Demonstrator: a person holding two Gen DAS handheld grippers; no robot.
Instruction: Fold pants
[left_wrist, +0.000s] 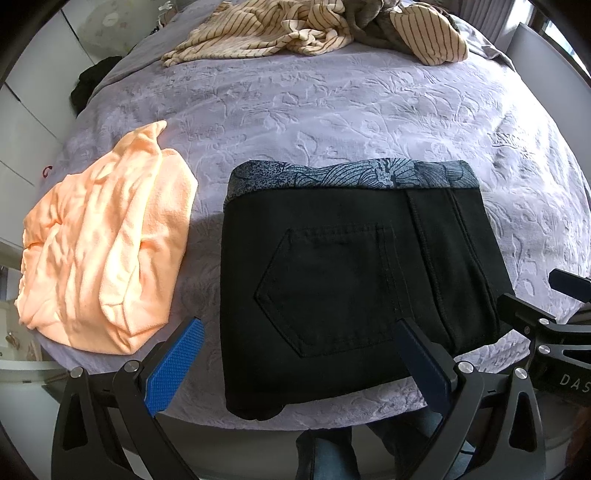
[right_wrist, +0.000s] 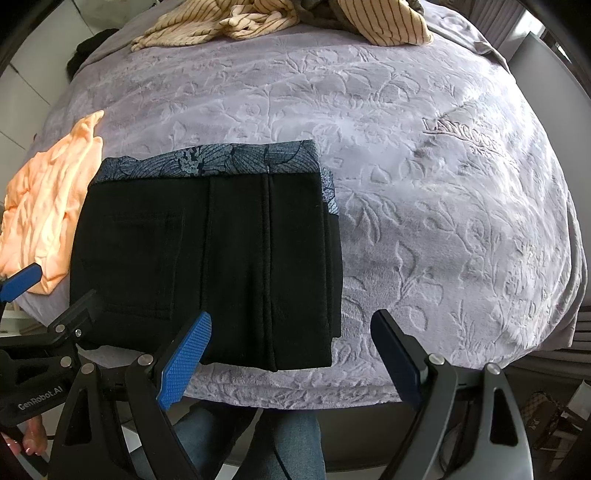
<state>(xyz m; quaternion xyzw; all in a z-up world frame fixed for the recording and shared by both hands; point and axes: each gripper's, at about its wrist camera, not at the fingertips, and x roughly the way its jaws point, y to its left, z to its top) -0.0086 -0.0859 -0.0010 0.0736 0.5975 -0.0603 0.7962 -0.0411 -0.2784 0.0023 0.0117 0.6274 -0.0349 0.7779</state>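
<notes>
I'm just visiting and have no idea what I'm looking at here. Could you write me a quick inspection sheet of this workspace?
Surface: bed under a lilac embossed blanket.
Job's things: black pants, folded into a flat rectangle, patterned blue waistband on the far edge.
Clutter: folded peach garment left of the pants, apart from them; striped beige clothes heaped at the far end.
Grippers: left gripper open, above the pants' near edge, holding nothing; right gripper open, empty, at the pants' right corner.
Cables: nothing seen.
Surroundings: white cabinets on the left; a person's jeans-clad legs below.
</notes>
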